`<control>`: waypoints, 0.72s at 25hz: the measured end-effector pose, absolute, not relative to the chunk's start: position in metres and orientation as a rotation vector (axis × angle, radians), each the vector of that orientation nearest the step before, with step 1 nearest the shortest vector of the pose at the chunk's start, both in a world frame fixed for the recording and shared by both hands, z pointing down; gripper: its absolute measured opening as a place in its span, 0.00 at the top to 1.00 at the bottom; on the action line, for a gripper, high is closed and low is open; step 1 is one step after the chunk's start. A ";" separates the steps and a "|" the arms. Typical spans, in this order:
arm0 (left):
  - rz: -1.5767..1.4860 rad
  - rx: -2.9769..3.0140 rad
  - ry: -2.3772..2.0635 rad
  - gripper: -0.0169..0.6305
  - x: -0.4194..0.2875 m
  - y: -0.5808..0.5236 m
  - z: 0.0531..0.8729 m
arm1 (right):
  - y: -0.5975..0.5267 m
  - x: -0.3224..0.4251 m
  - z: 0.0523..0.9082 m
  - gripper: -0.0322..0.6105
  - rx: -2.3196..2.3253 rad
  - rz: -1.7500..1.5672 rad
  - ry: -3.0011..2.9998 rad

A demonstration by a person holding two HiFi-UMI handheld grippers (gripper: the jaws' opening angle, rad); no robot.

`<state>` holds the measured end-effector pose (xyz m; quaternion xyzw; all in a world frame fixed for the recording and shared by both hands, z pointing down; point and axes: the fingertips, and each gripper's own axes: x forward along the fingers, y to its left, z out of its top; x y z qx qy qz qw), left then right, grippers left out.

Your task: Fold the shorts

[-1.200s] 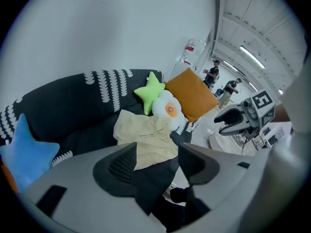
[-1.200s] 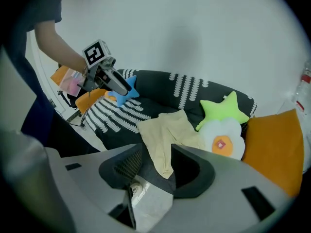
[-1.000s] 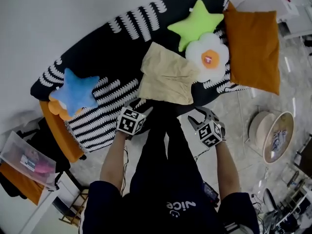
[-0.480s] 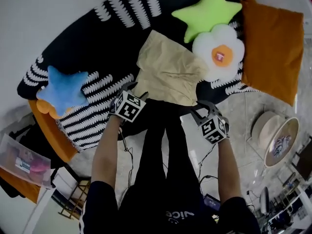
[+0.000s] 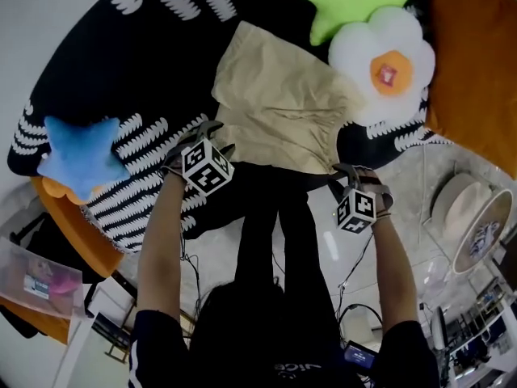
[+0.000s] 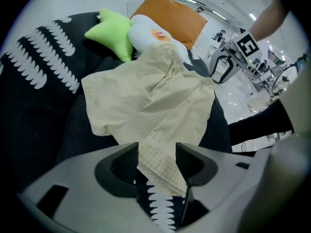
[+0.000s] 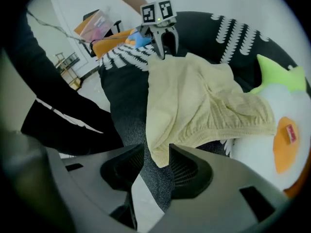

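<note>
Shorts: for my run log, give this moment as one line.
shorts: spread, unfolded | left gripper: open, just closing, near corner between jaws | right gripper: open, just closing, other near corner between jaws

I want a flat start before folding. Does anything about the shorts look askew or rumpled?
Yes. The pale yellow shorts lie crooked and wrinkled on the black patterned cover. Their waistband edge is bunched up against the white flower cushion rather than lying flat.
</note>
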<state>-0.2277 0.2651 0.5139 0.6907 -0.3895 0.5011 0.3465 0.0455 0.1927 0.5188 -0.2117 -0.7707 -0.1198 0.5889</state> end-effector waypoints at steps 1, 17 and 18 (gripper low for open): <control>1.324 1.793 -0.966 0.61 -0.226 0.270 0.521 | 0.194 0.050 0.527 0.69 -0.518 -0.314 -1.780; 1.290 1.882 -0.953 0.94 -0.217 0.305 0.470 | 0.183 0.060 0.516 0.86 -0.521 -0.443 -1.773; 1.286 1.889 -0.927 0.94 -0.212 0.315 0.464 | 0.186 0.062 0.511 0.86 -0.521 -0.438 -1.775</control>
